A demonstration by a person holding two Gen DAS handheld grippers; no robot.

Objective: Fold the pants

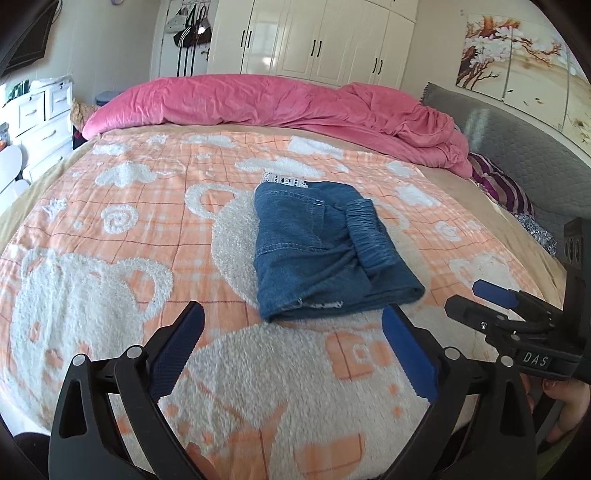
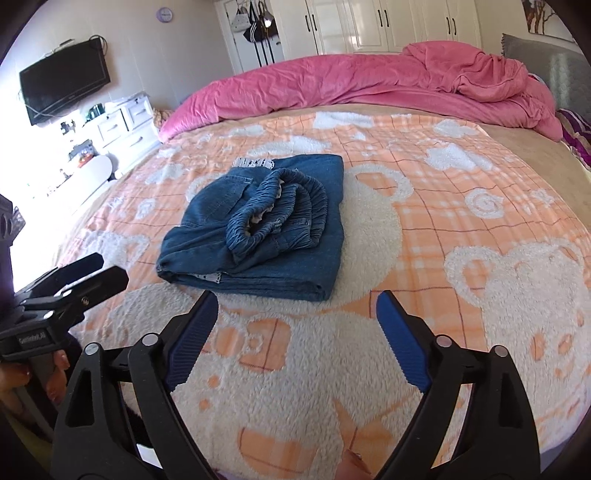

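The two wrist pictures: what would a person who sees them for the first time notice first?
First the folded blue jeans, lying alone in the middle of the orange and white bear blanket, with the elastic waistband on top. Behind them a crumpled pink duvet runs along the far side of the bed. In front, the left gripper and right gripper are open and hold nothing.

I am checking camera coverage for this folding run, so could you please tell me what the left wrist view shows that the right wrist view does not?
Only the left wrist view shows the blossom-tree wall painting and the open left gripper head-on. Only the right wrist view shows the black wall-mounted television, the round purple wall clock and the open right gripper head-on. Both share the folded blue denim pants lying free on the orange-and-white fleece blanket, the rumpled pink duvet and the white wardrobe doors.
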